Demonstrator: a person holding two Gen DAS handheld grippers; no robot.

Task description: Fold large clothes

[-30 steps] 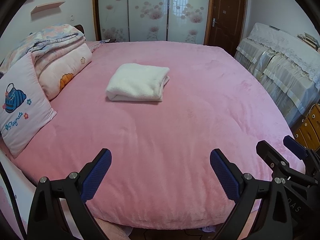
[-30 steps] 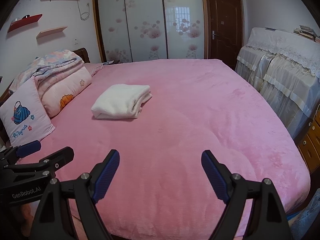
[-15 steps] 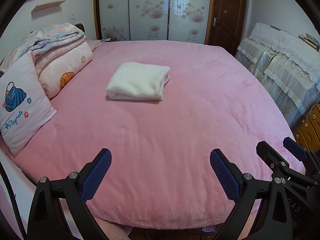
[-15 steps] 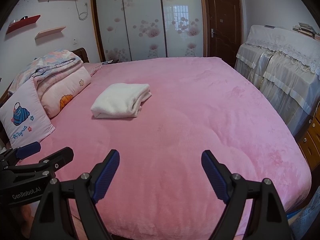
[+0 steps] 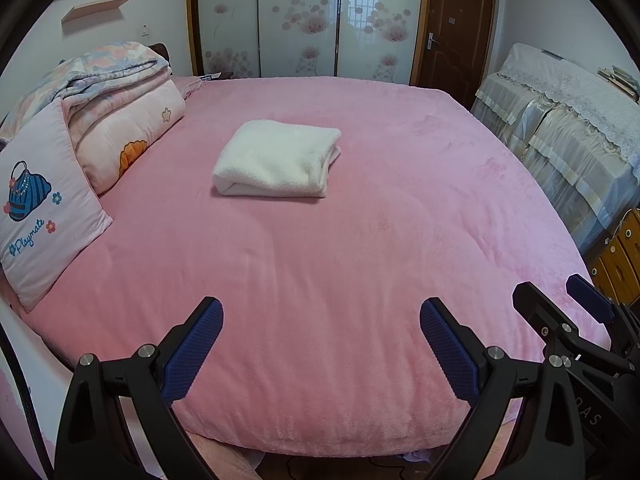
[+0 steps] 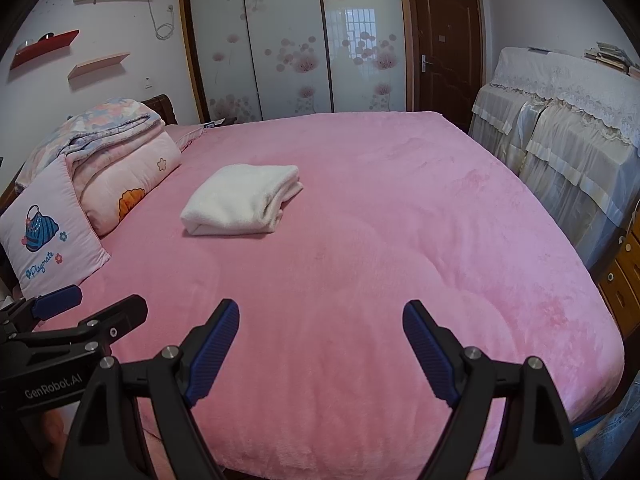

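Observation:
A white fleecy garment (image 5: 276,162) (image 6: 242,200) lies folded into a thick rectangle on the pink bed cover (image 5: 360,260) (image 6: 380,260), left of the middle. My left gripper (image 5: 320,320) hangs over the bed's near edge with its blue pads wide apart and nothing between them. My right gripper (image 6: 320,322) is beside it, also open and empty. Both are well short of the garment. In the left wrist view the right gripper (image 5: 560,300) shows at the right edge; in the right wrist view the left gripper (image 6: 96,304) shows at the lower left.
A pink pillow (image 5: 36,216) (image 6: 44,236) and a rolled quilt (image 5: 120,120) (image 6: 120,160) sit along the bed's left side. Lace-covered furniture (image 5: 560,120) (image 6: 560,128) and a wooden drawer unit (image 5: 620,256) stand to the right. A sliding wardrobe (image 6: 288,40) and a brown door (image 5: 456,28) are behind.

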